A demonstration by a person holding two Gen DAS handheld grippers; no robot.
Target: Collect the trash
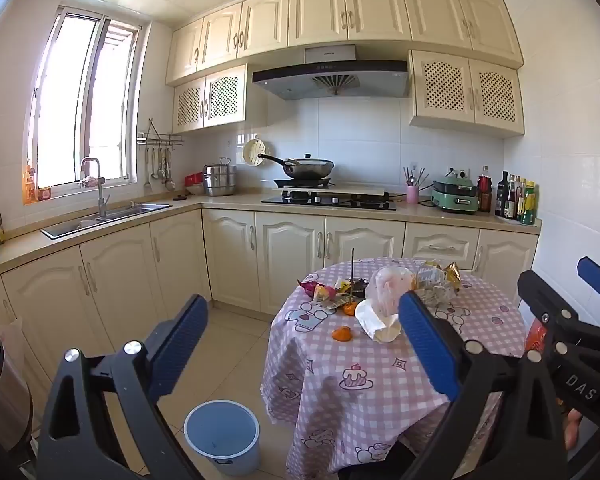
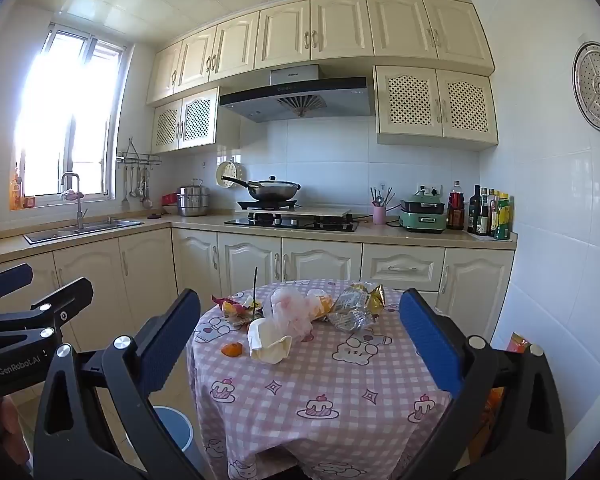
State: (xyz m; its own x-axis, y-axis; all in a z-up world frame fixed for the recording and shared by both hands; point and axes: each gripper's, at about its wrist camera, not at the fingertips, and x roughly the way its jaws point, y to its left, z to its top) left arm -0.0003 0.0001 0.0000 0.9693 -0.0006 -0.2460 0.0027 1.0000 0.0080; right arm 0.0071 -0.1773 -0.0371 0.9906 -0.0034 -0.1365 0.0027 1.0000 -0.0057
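A round table with a pink checked cloth (image 1: 379, 392) (image 2: 339, 380) carries trash on its far half: a crumpled white tissue (image 1: 375, 322) (image 2: 268, 344), orange peel (image 1: 341, 334) (image 2: 232, 349), a pinkish plastic bag (image 1: 389, 286) (image 2: 296, 308), a gold and silver snack wrapper (image 1: 439, 280) (image 2: 355, 304) and dragon fruit peel (image 1: 313, 290) (image 2: 232, 308). A blue bin (image 1: 222, 436) (image 2: 172, 428) stands on the floor left of the table. My left gripper (image 1: 300, 344) is open and empty, held back from the table. My right gripper (image 2: 300, 340) is open and empty, facing the table.
Kitchen cabinets and counter run behind the table, with a sink (image 1: 100, 216), a hob with a wok (image 1: 307, 168) and bottles (image 1: 515, 200). A tiled wall stands close on the right. A steel appliance (image 1: 0, 392) stands at the left edge. An orange packet (image 2: 517, 344) lies right of the table.
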